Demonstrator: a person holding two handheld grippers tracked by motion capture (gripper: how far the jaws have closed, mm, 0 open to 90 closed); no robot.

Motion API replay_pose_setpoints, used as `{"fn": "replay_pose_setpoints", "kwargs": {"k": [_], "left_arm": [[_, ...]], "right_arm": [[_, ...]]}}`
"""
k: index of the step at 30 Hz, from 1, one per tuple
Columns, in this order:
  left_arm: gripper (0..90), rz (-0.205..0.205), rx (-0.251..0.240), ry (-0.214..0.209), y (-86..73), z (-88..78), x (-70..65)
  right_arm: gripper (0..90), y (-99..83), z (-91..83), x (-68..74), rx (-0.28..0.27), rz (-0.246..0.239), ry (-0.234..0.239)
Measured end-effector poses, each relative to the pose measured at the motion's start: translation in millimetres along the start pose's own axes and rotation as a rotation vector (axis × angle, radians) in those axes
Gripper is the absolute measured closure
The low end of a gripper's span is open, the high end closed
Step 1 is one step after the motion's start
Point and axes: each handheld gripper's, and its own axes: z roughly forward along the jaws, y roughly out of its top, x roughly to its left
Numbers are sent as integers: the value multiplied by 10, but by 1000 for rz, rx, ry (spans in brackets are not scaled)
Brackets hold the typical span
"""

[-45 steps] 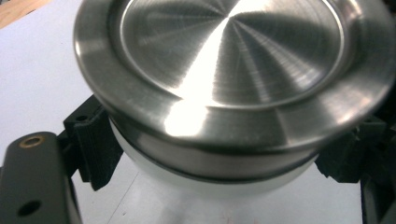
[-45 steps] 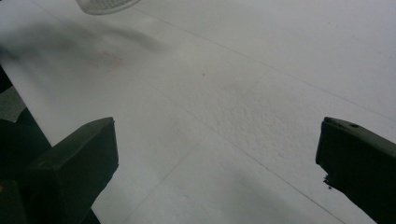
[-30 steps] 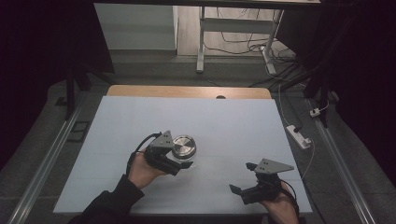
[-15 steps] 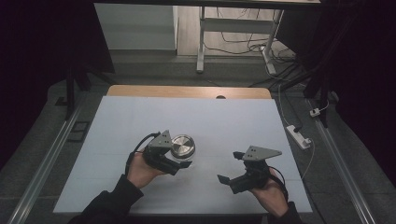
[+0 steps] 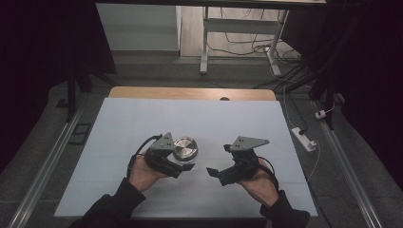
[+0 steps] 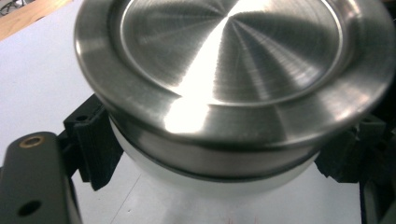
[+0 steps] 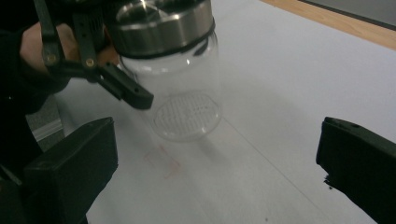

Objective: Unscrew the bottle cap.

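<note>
A clear glass jar (image 7: pixel 180 91) with a brushed-metal lid (image 6: pixel 233 60) sits near the middle of the white table (image 5: pixel 142 118), a little toward the person's left. Nothing shows through its glass wall (just the patterned base against the table), so it looks empty. The left gripper (image 5: pixel 183 166) is clamped on the jar; in the left gripper view its black jaws press either side of the glass just below the lid. The right gripper (image 5: pixel 214 172) hovers just beside the jar, apart from it, its jaws spread wide with nothing between them, pointing toward the jar.
</note>
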Motion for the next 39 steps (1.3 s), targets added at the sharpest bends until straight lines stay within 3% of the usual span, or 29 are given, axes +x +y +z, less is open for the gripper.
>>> {"fn": "replay_pose_setpoints", "kwargs": {"k": [15, 24, 30, 34, 39], "left_arm": [[153, -9, 12, 7, -12, 55, -15], [154, -13, 32, 19, -10, 109, -35], [154, -8, 32, 4, -5, 111, -38], [154, -1, 31, -11, 0, 106, -40], [154, 13, 28, -41, 3, 92, -35]], "right_arm": [[0, 338, 251, 114, 7, -39, 25], [0, 491, 557, 203, 26, -52, 26], [88, 516, 678, 252, 46, -76, 12], [182, 507, 698, 275, 46, -117, 31], [187, 504, 671, 241, 42, -148, 84]]}}
